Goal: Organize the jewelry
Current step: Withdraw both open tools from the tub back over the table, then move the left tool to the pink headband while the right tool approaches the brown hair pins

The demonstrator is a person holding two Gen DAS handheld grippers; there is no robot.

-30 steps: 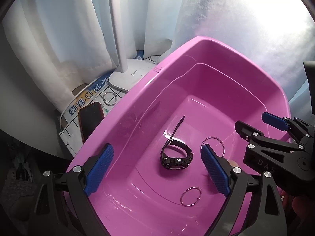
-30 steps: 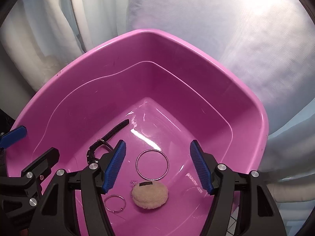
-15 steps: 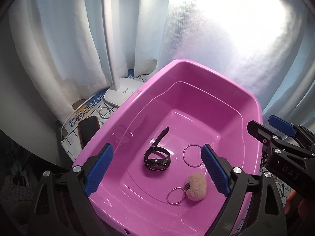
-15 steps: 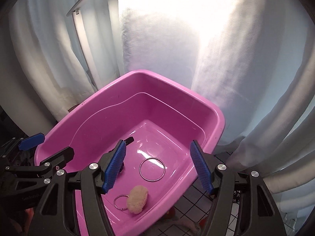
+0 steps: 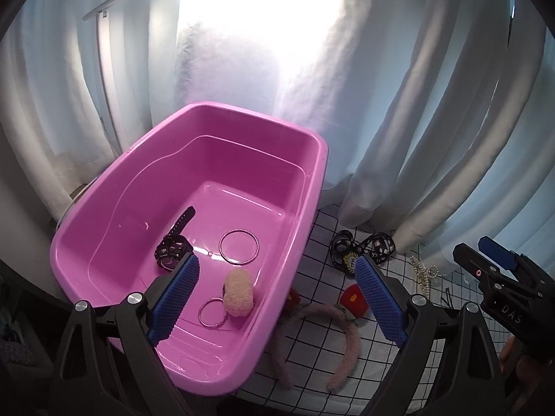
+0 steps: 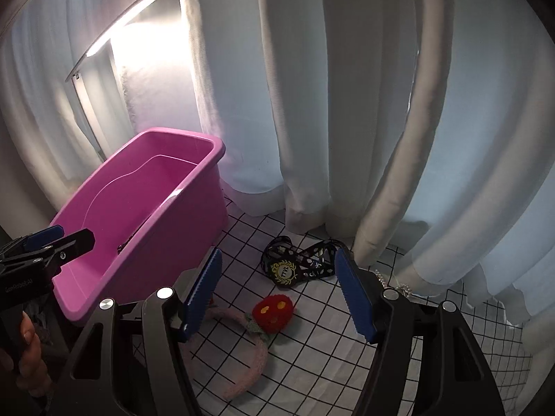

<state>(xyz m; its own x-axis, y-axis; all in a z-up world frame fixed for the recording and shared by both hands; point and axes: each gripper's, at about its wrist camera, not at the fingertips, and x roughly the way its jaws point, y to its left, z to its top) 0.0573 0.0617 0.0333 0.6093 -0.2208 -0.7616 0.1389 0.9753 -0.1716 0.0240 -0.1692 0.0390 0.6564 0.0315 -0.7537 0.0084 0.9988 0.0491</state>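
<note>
A pink plastic tub (image 5: 314,187) (image 6: 194,187) holds a black watch (image 5: 171,248), a large metal ring (image 5: 239,247), a small ring (image 5: 212,312) and a beige fluffy charm (image 5: 238,293). On the grid cloth to its right lie a pink fuzzy headband (image 5: 347,346) (image 6: 249,360) with a red strawberry (image 5: 353,300) (image 6: 274,310), black patterned bands (image 5: 360,248) (image 6: 298,260) and a pearl chain (image 5: 425,274). My left gripper (image 5: 277,298) is open and empty, above the tub's near right edge. My right gripper (image 6: 277,294) is open and empty, above the strawberry.
White curtains (image 6: 347,104) hang behind the tub and cloth. A lit desk lamp (image 6: 114,31) stands behind the tub at the left. The black-and-white grid cloth (image 6: 329,357) covers the surface to the right of the tub.
Both grippers have pulled back and swung right, away from the tub. The fluffy charm with its ring now lies in the tub, and the headband and bands came into view.
</note>
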